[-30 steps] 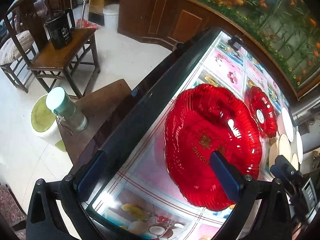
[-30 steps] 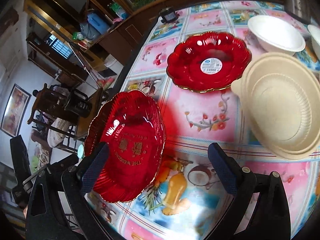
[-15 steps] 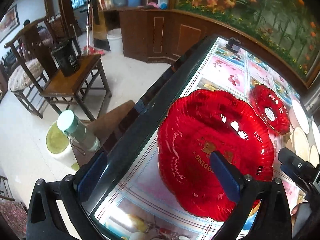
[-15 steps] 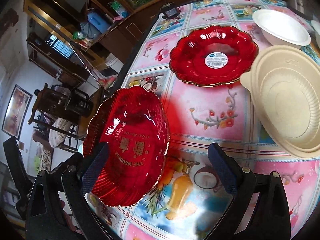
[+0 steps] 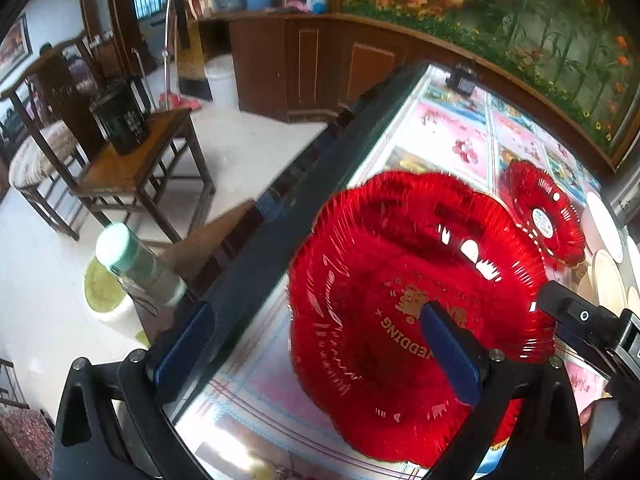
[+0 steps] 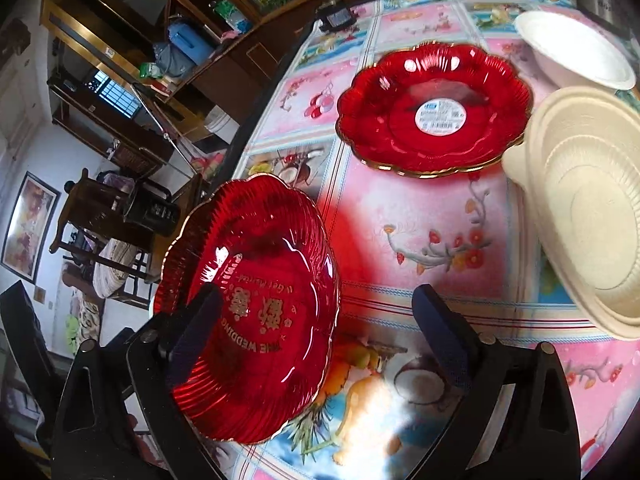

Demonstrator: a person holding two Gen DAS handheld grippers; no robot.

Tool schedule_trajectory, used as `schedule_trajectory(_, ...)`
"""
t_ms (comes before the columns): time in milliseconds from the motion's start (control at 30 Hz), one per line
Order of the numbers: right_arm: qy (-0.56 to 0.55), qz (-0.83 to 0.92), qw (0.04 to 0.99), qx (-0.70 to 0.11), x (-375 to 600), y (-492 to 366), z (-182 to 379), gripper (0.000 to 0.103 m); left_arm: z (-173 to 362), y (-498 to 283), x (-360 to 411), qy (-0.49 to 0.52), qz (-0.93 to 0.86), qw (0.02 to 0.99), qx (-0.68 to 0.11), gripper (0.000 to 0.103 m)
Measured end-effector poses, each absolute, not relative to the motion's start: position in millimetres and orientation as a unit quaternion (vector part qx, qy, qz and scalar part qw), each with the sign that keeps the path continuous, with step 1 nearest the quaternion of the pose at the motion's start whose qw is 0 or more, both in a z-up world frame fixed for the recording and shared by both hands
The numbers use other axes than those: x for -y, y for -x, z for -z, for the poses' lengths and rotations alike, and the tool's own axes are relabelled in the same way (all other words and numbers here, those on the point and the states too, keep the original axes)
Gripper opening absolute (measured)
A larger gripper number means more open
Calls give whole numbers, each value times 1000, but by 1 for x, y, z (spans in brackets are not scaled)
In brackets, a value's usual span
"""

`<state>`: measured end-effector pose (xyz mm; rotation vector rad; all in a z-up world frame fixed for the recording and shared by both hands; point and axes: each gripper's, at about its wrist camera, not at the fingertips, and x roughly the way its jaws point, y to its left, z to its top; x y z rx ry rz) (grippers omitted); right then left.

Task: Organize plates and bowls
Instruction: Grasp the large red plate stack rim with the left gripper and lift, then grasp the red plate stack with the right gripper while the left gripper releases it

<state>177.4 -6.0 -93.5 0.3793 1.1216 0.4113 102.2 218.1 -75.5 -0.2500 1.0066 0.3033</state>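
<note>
A scalloped red plate with gold "THE WEDDING" lettering (image 5: 400, 264) (image 6: 256, 264) sits tilted near the table's left edge; it looks like the top of a stack. My left gripper (image 5: 316, 354) is open wide, its right finger over the plate's middle, its left finger past the table's edge. My right gripper (image 6: 318, 332) is open too, its left finger over the plate's near rim; it also shows as a black body (image 5: 580, 320) in the left wrist view. A second red plate (image 6: 384, 120) (image 5: 536, 192) with a white sticker lies flat farther along.
The table (image 6: 432, 220) has a glossy floral cloth and a dark edge (image 5: 280, 216). A beige bowl (image 6: 592, 220) and a white bowl (image 6: 580, 52) stand at the right. A small black device (image 6: 334, 16) sits at the far end. A green-capped bottle (image 5: 136, 268) and wooden chair (image 5: 132, 160) are beside the table.
The left wrist view has tipped up, showing more of the room. The right gripper has edged a little toward the plates. Both grippers stay open; the lettered plate has barely shifted.
</note>
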Motion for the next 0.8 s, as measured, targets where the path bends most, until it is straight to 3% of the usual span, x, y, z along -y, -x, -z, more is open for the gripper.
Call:
schedule_trajectory(100, -180, -193, 803, -535, 3, -181, 102, 85, 86, -107, -218, 125, -143, 851, -490, 101)
schedule_trajectory(200, -186, -193, 795, -544, 2, -185, 110, 74, 96, -111, -220, 138, -140, 843, -501, 93)
schedule_trajectory(300, -192, -193, 796, -540, 3, -187, 112, 62, 105, -114, -224, 164, -125, 834, -512, 72)
schedule_trajectory(433, -188, -195, 792, -547, 0, -191, 118, 25, 105, -114, -223, 164, -128, 840, -500, 50)
schedule_trajectory(467, -185, -192, 794, -547, -1, -191, 119, 23, 105, -115, -223, 165, -124, 840, -502, 39)
schedule_trajectory(500, -183, -189, 796, -545, -1, -191, 120, 18, 105, -115, -223, 164, -123, 840, -503, 37)
schedule_trajectory(600, -181, -186, 800, -541, -1, -191, 121, 12, 105, -114, -225, 170, -118, 839, -503, 23)
schedule_trajectory(800, -175, -185, 810, -529, 2, -190, 121, 11, 102, -111, -221, 157, -109, 844, -501, 20)
